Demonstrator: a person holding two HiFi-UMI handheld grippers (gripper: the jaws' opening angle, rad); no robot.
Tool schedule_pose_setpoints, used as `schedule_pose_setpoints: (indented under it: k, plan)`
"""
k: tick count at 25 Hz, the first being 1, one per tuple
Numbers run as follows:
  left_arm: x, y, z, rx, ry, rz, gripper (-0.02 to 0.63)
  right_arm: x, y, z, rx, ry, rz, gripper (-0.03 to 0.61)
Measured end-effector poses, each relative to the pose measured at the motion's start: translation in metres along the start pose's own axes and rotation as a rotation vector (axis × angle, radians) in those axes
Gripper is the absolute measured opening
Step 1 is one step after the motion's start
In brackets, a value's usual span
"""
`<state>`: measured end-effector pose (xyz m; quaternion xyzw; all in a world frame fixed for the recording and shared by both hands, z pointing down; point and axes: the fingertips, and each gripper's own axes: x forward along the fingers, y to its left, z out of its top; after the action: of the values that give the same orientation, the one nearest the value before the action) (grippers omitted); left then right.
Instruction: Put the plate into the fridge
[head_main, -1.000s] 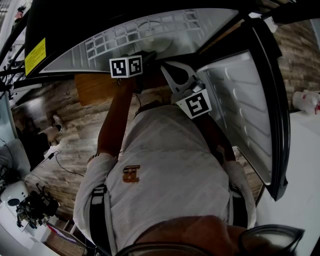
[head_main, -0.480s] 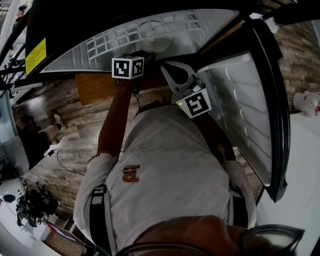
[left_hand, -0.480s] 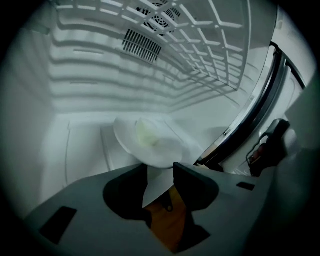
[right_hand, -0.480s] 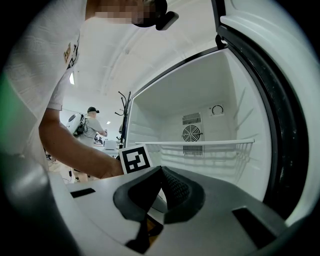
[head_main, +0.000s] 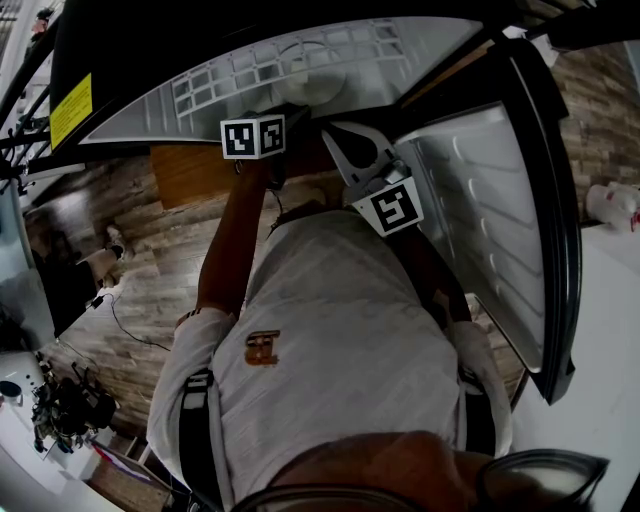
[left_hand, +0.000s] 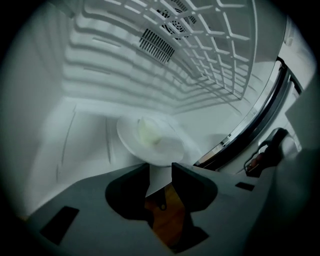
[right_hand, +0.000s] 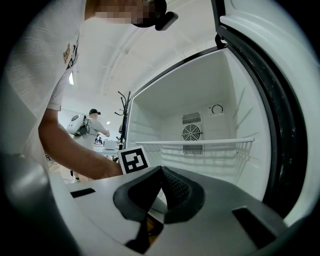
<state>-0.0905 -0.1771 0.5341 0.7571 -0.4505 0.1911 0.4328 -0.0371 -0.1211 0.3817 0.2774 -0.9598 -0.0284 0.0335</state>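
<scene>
A white plate (left_hand: 150, 140) with something pale on it lies flat on the white fridge floor (left_hand: 85, 135), under the wire shelf (left_hand: 210, 45). My left gripper (left_hand: 161, 167) reaches into the fridge with its tips just short of the plate's near rim. Its jaws are closing a little, but a gap still shows between them and the pads press on nothing. In the head view its marker cube (head_main: 253, 136) sits at the fridge mouth. My right gripper (right_hand: 161, 169) hangs beside it at the opening, its jaws meeting at the tips with nothing in them.
The fridge door (head_main: 490, 220) stands open to my right, and a fan vent (right_hand: 192, 132) shows on the back wall above the shelf. A wood floor (head_main: 150, 270) lies below. Another person (right_hand: 92, 122) stands at a table far off to the left.
The left gripper's cube shifts only slightly. The plate stays put in the fridge, and the right gripper has not moved.
</scene>
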Motion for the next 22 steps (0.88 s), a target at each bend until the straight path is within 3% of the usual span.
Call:
schedule_pose_setpoints:
  k: [13,17,22]
  plan:
    - [-0.007,0.001,-0.009,0.004,-0.029,0.012,0.104,-0.006,0.005,-0.001,-0.005,0.009,-0.002,0.032]
    - [-0.014,-0.004,-0.005,0.033,-0.092,-0.002,0.052,-0.006,0.008,-0.001,0.0,0.002,-0.002,0.032]
    - [-0.024,-0.019,0.004,0.099,-0.209,-0.044,0.036,-0.005,0.013,0.0,0.004,0.001,0.003,0.032]
